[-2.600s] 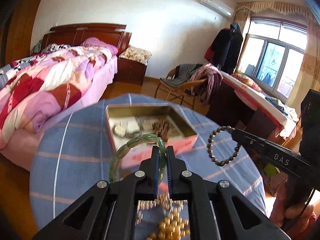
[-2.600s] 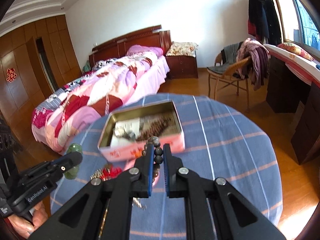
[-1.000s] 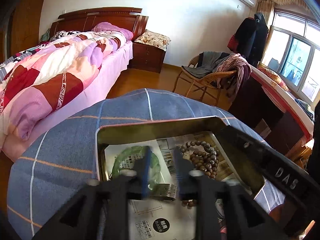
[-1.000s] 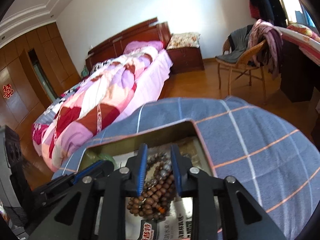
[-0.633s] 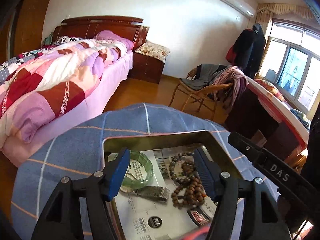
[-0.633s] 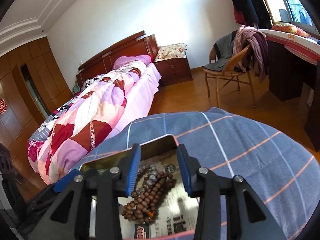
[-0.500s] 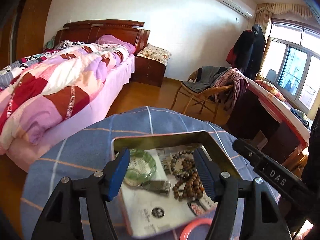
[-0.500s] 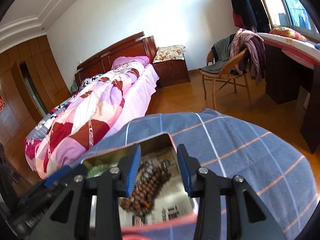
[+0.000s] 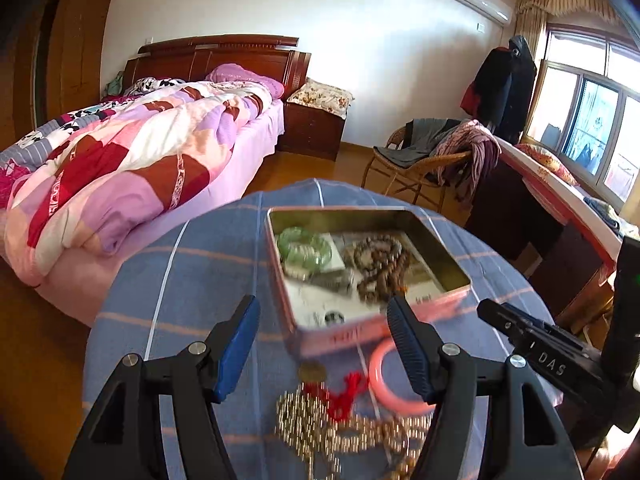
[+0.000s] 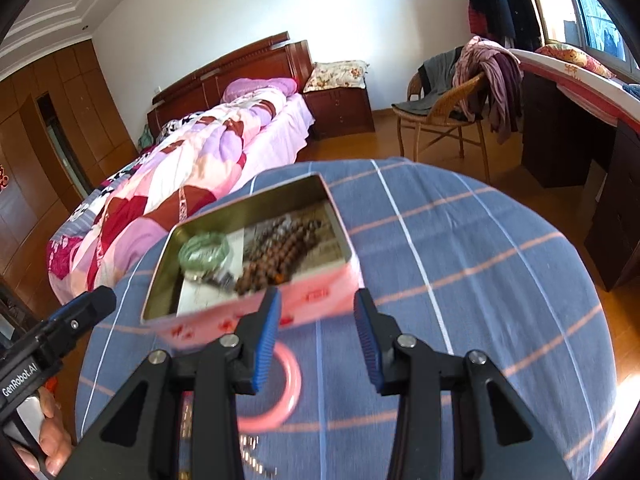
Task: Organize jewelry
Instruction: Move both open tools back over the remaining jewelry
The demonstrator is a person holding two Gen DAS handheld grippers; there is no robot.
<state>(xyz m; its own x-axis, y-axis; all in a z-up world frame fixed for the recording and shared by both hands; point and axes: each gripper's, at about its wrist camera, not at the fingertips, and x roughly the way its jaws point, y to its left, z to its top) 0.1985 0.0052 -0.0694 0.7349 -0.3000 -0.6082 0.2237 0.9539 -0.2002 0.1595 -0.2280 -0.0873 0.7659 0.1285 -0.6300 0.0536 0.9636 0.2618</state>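
Note:
A pink tin stands on the round table's blue checked cloth. Inside it lie a green bangle and brown bead bracelets. My left gripper hangs open and empty in front of the tin, above a pink bangle, a red tassel and gold chains on the cloth. My right gripper is also open and empty, just short of the tin's near wall, over the pink bangle. In the right wrist view the green bangle and the beads lie loose in the tin.
A bed with a patchwork quilt stands beyond the table on the left. A wicker chair with clothes and a dark desk are at the right. A person's hand holds the left gripper's handle.
Both grippers have opened wider and drawn back out of the tin toward the near side. The green bangle and the bead bracelet stay in the tin.

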